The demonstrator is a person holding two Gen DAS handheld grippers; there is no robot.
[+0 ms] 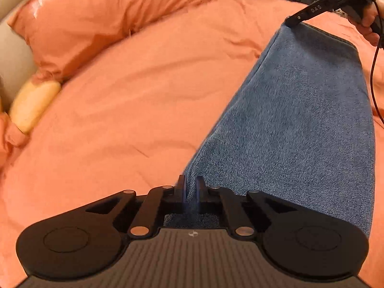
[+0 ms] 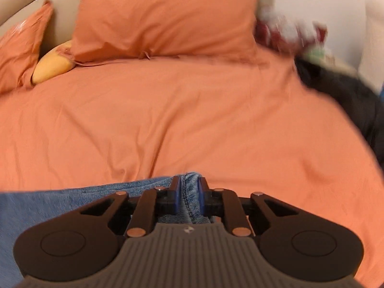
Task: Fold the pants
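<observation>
The blue denim pants (image 1: 300, 124) hang stretched above the orange bed between my two grippers. My left gripper (image 1: 191, 187) is shut on one corner of the denim at the near end. My right gripper (image 1: 291, 21) shows in the left wrist view at the upper right, pinching the far corner. In the right wrist view my right gripper (image 2: 189, 187) is shut on a seamed edge of the pants (image 2: 60, 204), which trail off to the lower left.
An orange duvet (image 2: 192, 120) covers the bed. Orange pillows (image 2: 163, 16) lie at the headboard with a yellow cushion (image 2: 54, 64) beside them. Dark clothing (image 2: 348, 91) lies at the bed's right edge. A black cable (image 1: 373, 76) hangs from the right gripper.
</observation>
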